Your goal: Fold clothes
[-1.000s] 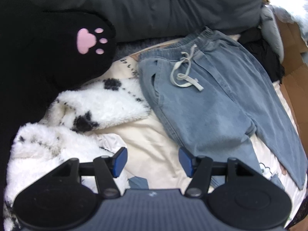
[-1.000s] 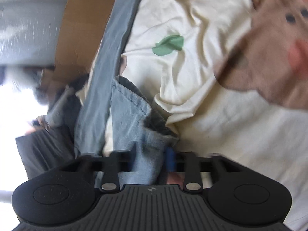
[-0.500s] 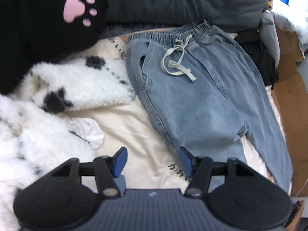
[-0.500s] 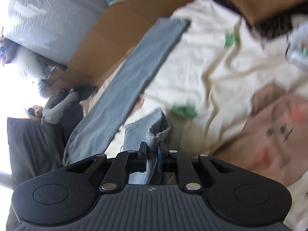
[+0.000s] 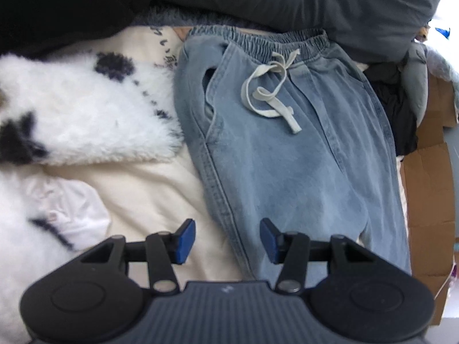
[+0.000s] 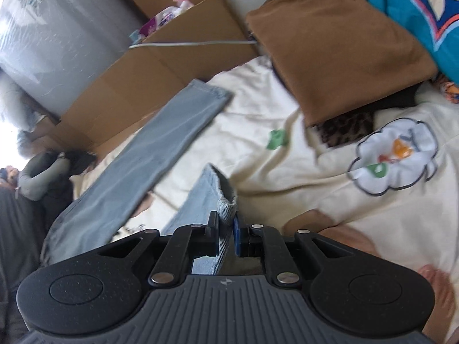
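Light blue jeans (image 5: 287, 143) with a white drawstring (image 5: 269, 94) lie flat on the cream sheet (image 5: 149, 197), waistband at the far end. My left gripper (image 5: 226, 239) hovers low over the left side seam near the thigh. Its jaws are closing, with the seam edge below and between the blue pads (image 5: 185, 240), which do not press on it. In the right wrist view, my right gripper (image 6: 226, 225) is shut on the hem of one jeans leg (image 6: 218, 192), lifted off the sheet. The other leg (image 6: 160, 154) lies stretched flat to its left.
A white fluffy spotted blanket (image 5: 86, 114) and a black plush (image 5: 71, 8) crowd the jeans' left side. A dark grey cushion (image 5: 315, 0) lies behind the waistband, cardboard (image 5: 427, 186) to the right. A folded brown garment (image 6: 330, 43) and cardboard boxes (image 6: 160, 66) border the sheet.
The left gripper has sunk toward the jeans and its jaws have narrowed a little. The right gripper has risen and rolled, carrying the pinched leg hem off the sheet.
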The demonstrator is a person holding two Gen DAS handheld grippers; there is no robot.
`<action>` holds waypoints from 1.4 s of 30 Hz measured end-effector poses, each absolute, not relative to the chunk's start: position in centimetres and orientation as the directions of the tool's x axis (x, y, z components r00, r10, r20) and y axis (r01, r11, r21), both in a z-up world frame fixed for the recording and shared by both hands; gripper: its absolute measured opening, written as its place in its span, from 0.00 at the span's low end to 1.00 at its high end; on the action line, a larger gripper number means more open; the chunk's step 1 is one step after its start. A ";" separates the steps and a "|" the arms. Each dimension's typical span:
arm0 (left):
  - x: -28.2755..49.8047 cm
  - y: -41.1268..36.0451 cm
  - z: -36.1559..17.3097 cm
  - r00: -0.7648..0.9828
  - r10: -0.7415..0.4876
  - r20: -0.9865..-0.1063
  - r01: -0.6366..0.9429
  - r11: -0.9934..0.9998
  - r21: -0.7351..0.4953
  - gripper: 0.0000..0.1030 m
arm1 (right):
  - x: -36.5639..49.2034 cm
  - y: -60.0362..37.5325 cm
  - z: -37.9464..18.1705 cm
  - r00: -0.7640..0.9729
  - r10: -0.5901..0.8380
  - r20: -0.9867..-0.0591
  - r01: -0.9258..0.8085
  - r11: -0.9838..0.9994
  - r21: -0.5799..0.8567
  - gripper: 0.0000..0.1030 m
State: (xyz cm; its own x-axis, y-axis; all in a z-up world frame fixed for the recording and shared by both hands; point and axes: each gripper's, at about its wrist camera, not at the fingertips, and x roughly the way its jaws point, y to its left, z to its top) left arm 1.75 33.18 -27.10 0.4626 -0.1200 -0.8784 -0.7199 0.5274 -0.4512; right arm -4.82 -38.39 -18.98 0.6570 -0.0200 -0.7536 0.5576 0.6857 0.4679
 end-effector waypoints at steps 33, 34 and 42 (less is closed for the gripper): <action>1.3 34.9 -27.0 0.501 -0.123 -0.857 -0.679 0.558 -0.477 0.13 | -10.6 -40.1 -21.1 0.417 -0.115 -0.902 0.725 0.640 0.254 0.08; 1.6 35.0 -27.2 0.492 -0.118 -0.863 -0.682 0.564 -0.466 0.13 | -10.8 -39.9 -21.5 0.401 -0.114 -0.909 0.727 0.643 0.241 0.08; 1.8 36.1 -28.8 0.470 -0.118 -0.875 -0.703 0.550 -0.452 0.14 | -11.3 -39.8 -22.9 0.347 -0.139 -0.927 0.729 0.662 0.174 0.08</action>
State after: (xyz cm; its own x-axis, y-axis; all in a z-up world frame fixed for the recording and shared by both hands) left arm 1.84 36.08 -28.85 0.4703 -0.1176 -0.8746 -0.7026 0.5498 -0.4517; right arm -11.34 -39.79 -22.89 0.3474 -0.1394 -0.9273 0.7294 0.6616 0.1738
